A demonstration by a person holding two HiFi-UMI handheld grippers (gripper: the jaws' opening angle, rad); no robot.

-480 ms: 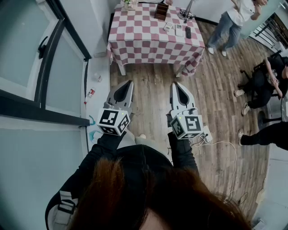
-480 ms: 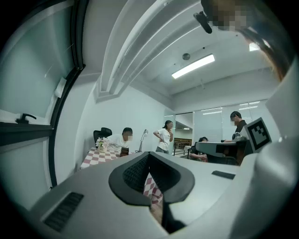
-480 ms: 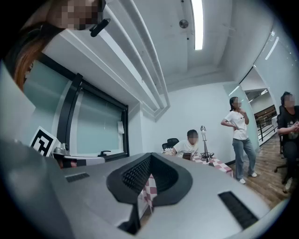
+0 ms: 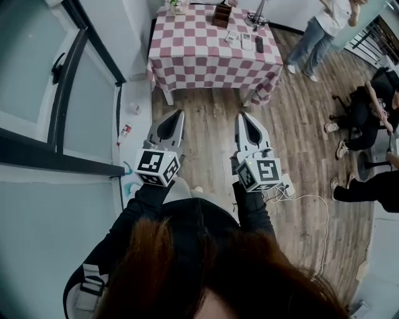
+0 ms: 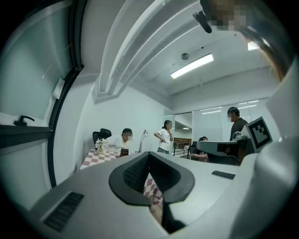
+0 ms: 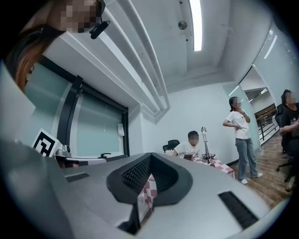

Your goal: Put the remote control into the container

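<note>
Far ahead stands a table [image 4: 206, 56] with a pink-and-white checked cloth. On its far right part lie a few remote controls: two light ones [image 4: 232, 37] [image 4: 247, 41] and a black one [image 4: 259, 44]. A brown box-like container [image 4: 221, 16] stands behind them. My left gripper [image 4: 178, 116] and right gripper [image 4: 243, 117] are held level side by side over the wooden floor, well short of the table. Both are shut with nothing between the jaws. In the left gripper view the jaws [image 5: 149, 158] meet, as they do in the right gripper view [image 6: 150, 157].
A glass wall and door [image 4: 68, 106] run along the left. Several people stand or sit at the right [image 4: 318, 31] [image 4: 365, 115], and one sits behind the table [image 6: 190, 145]. A white cable and power strip [image 4: 299, 199] lie on the floor at my right. A lamp stand [image 6: 204, 142] rises from the table.
Both grippers are where they were, still shut. The table sits slightly higher in the head view, and the seated person at the right has shifted.
</note>
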